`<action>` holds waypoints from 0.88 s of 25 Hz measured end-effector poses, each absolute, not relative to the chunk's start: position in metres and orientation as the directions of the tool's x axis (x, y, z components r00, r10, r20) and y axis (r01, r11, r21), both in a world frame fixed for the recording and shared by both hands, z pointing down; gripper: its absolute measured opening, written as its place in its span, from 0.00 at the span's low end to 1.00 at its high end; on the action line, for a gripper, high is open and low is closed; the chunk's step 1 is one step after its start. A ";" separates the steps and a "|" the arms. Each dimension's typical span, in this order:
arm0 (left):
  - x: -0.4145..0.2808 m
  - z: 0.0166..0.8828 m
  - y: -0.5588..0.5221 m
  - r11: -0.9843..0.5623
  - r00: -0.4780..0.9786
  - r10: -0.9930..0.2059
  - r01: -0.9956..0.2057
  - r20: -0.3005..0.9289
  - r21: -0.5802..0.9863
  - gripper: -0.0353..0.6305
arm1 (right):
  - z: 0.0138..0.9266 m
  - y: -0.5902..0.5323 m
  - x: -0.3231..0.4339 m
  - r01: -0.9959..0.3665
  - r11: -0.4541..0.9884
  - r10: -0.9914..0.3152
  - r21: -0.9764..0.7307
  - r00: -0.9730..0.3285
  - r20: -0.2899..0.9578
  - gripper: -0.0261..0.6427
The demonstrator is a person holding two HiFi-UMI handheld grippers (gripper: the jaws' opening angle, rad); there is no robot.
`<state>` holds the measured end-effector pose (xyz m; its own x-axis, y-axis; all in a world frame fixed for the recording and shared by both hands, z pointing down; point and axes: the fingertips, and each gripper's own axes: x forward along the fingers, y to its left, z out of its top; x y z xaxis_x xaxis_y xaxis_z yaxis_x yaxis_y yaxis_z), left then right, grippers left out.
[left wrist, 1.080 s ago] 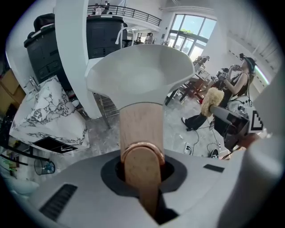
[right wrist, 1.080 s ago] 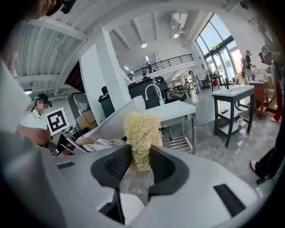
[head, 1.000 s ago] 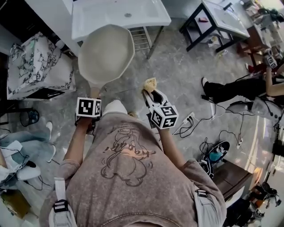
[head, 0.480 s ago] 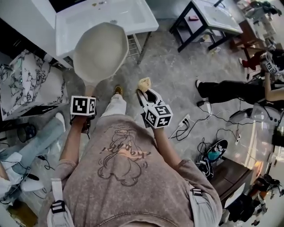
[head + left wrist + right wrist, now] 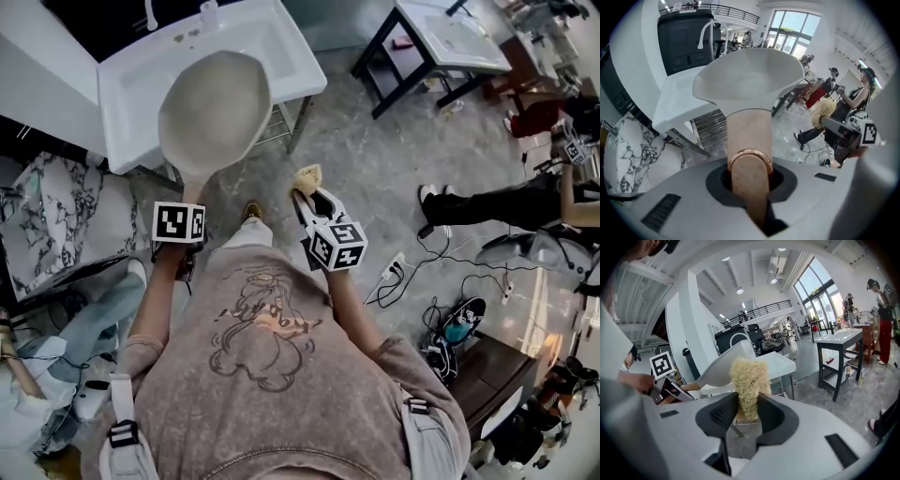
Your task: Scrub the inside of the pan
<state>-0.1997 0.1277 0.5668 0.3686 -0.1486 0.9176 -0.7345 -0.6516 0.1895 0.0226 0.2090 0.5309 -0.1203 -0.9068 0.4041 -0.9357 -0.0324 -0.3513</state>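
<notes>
Two tongs are in my hands, and both are holding something. My left tongs (image 5: 749,180) are closed tight on the wooden handle (image 5: 749,133) of the pan (image 5: 214,112), gripping it near its end. This way the whole bowl of the pan stands out in front of me and I can turn it by the handle. My right tongs (image 5: 747,404) are narrow and pinch the lower part of a yellow fibrous scrubber (image 5: 749,378). Most of the scrubber sticks out past the tips, I think so that the free part can rub the surface and the tongs themselves do not scratch it.

The pan is in the air, not set down on anything. In the head view its pale inside faces up toward me, and its far part hangs over the front of the white washbasin (image 5: 286,56). I judge I hold it there so that any water or dirt can fall into the basin and not on the floor (image 5: 375,169). The scrubber is to the right of the pan, near its rim but apart from it, so the scrubbing is not yet begun. The next move, as I judge, is to bring the scrubber leftward and down into the bowl while the left tongs keep the handle steady.

About the containers: inside the pan I see nothing, only a smooth cream surface, and I cannot tell if it is wet. The washbasin also shows nothing in it. A white tap (image 5: 705,30) stands at its far side.
</notes>
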 end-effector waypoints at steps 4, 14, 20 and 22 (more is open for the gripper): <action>-0.184 0.567 0.090 -0.660 0.364 -0.147 -0.728 0.920 0.183 0.13 | 0.529 0.169 0.041 -0.936 -0.051 -0.907 -0.349 -0.103 0.408 0.25; -0.165 0.575 0.023 -0.697 0.357 -0.106 -0.692 0.928 0.187 0.13 | 0.518 0.089 0.067 -0.942 -0.067 -0.918 -0.328 -0.070 0.389 0.25; -0.161 0.577 0.005 -0.717 0.340 -0.106 -0.677 0.934 0.165 0.13 | 0.517 0.069 0.073 -0.947 -0.066 -0.915 -0.316 -0.069 0.399 0.25; -0.157 0.576 0.001 -0.716 0.340 -0.111 -0.679 0.934 0.162 0.13 | 0.517 0.065 0.077 -0.948 -0.063 -0.912 -0.313 -0.074 0.404 0.25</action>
